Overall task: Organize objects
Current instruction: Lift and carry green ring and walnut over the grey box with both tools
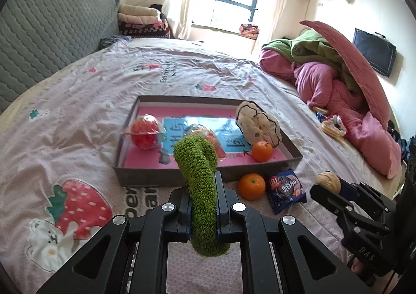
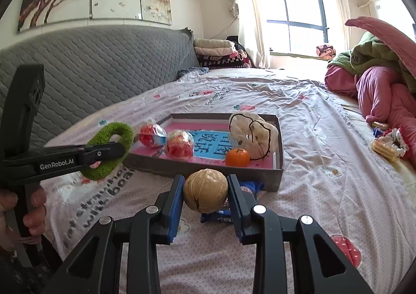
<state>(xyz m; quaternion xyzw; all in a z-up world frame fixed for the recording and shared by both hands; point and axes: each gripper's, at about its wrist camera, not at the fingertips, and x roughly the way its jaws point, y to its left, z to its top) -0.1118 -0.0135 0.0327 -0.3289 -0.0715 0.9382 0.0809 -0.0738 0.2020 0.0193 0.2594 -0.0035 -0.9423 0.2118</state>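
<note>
My left gripper [image 1: 202,182] is shut on a fuzzy green ring [image 1: 200,177], held above the bed just in front of the grey box [image 1: 145,177]. From the right wrist view the same green ring [image 2: 109,149] hangs at the left in the left gripper [image 2: 118,149]. My right gripper [image 2: 206,185] is shut on a tan walnut [image 2: 206,190], lifted off the sheet; the walnut [image 1: 328,181] shows at the right in the left wrist view. The box [image 2: 260,177] holds two red wrapped balls [image 2: 152,135], an orange [image 2: 237,156] and a pale mask-like item [image 2: 253,135].
A second orange [image 1: 251,186] and a blue snack packet [image 1: 286,190] lie on the sheet in front of the box. Pink and green bedding [image 1: 338,78] is piled at the right, with small packets [image 1: 334,126] beside it. A grey headboard [image 2: 91,81] lines the left.
</note>
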